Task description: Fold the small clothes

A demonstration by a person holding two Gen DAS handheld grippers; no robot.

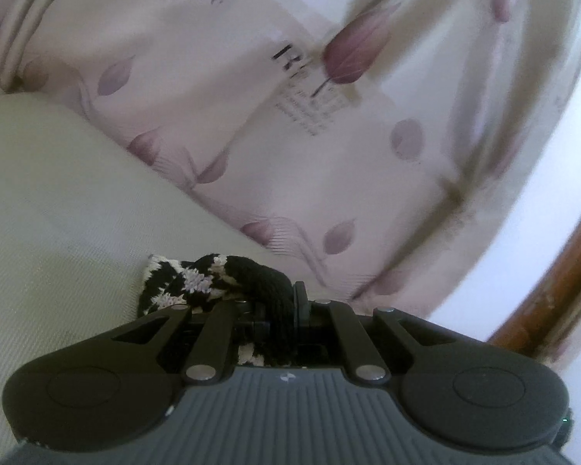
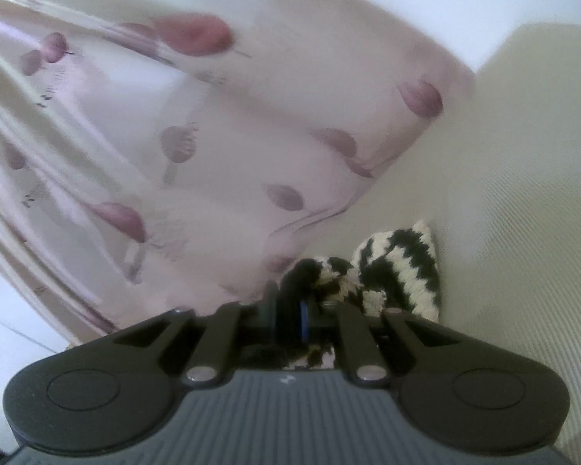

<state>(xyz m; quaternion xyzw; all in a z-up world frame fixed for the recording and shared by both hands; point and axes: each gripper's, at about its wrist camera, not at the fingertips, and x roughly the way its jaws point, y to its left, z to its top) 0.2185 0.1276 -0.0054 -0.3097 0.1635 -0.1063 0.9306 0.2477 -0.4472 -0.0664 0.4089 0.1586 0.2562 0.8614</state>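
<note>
A small black-and-white knitted garment (image 1: 189,283) with a zigzag pattern is held up above a cream textured surface (image 1: 50,232). My left gripper (image 1: 281,302) is shut on its black edge, the fabric bunched between the jaws. In the right wrist view the same knit garment (image 2: 399,263) hangs to the right of my right gripper (image 2: 288,306), which is shut on another black part of its edge. Most of the garment is hidden below both gripper bodies.
A pale pink bedsheet or pillow with purple leaf prints (image 1: 251,116) lies beyond the garment and fills much of the right wrist view (image 2: 213,135). A brown wooden edge (image 1: 554,290) curves at the right. The cream surface (image 2: 523,193) extends to the right.
</note>
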